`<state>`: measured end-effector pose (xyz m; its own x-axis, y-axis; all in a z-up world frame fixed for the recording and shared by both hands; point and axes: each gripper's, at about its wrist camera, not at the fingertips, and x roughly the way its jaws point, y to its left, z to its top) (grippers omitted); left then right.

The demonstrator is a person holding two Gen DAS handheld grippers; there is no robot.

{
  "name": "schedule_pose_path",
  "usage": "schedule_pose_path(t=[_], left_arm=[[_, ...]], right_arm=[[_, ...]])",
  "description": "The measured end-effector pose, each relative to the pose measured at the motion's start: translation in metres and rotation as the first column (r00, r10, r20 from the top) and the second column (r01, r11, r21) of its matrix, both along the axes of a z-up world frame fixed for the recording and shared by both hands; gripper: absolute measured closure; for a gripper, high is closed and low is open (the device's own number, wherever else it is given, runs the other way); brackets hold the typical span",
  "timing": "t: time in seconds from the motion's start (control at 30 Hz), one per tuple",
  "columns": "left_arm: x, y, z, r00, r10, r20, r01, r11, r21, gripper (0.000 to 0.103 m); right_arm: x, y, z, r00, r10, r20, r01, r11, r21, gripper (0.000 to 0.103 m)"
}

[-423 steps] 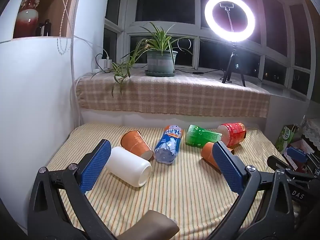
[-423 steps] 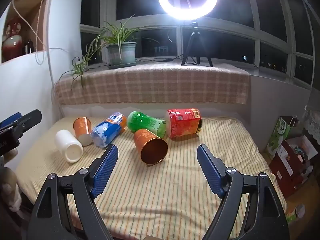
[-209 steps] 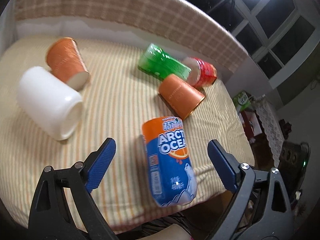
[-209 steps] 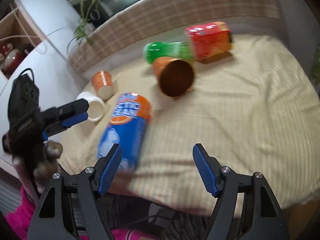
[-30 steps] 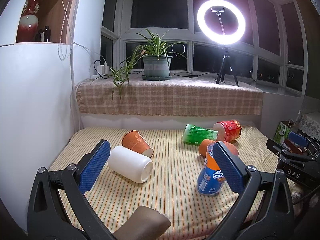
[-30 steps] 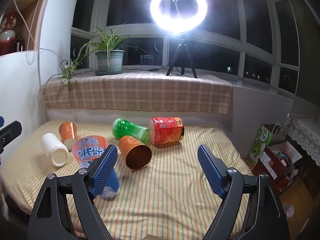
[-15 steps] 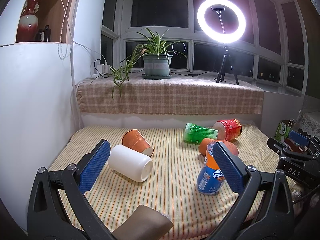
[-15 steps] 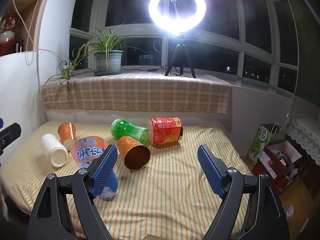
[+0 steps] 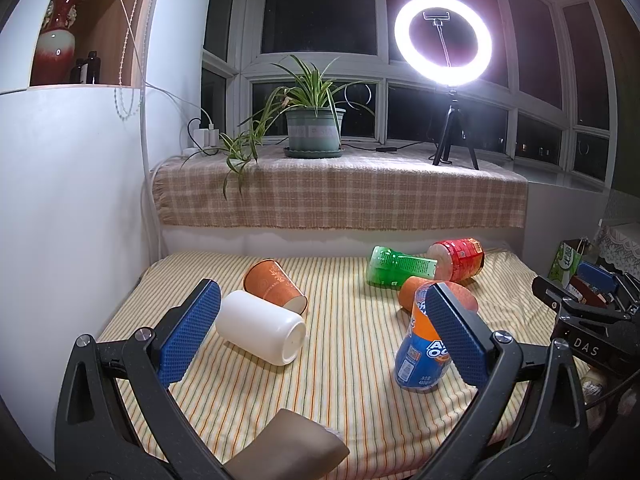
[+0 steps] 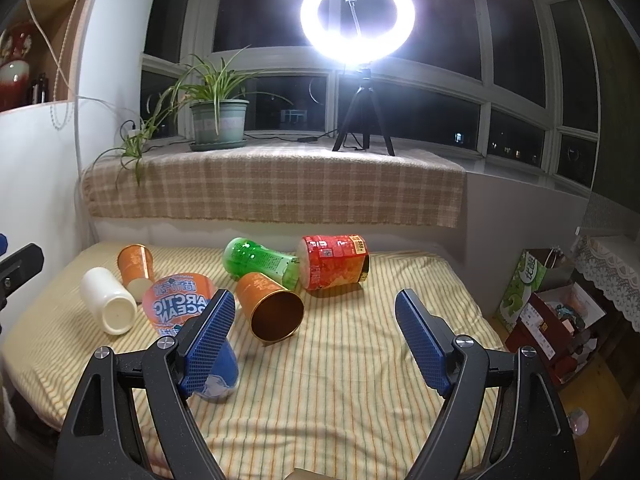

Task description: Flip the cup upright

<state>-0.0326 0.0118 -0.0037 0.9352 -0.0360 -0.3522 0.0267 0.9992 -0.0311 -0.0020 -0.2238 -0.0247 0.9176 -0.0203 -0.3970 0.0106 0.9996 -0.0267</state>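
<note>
— What colours lie on the striped cloth [image 10: 360, 392]?
— Yellow with thin orange and green lines. On it, a plain white cup [image 9: 260, 332], two orange paper cups [image 9: 274, 287] [image 10: 269, 306], the nearer one coppery inside, a green bottle [image 10: 258, 261], and a red can [image 10: 334, 262].
— And the blue one?
— The blue-and-orange cup [image 9: 422, 354] carries white lettering on its label.
— The far ledge?
— A beige checked cloth [image 9: 340, 196], with a grey-green pot [image 9: 315, 132]. Both grippers' pads [image 10: 420, 338] are blue and dimpled.

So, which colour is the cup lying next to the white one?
Orange paper cup, clearest in the left wrist view.
</note>
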Motion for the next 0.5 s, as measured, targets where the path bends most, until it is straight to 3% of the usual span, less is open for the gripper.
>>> schedule_pose_path(t=[0.5], left_arm=[[0.0002,0.0013,-0.0014,1.0,0.005,-0.003,-0.005,1.0,-0.002,0.0]], right_arm=[[0.0023,0.0028,-0.002,1.0,0.005,-0.011,-0.005,1.0,0.003,0.021]])
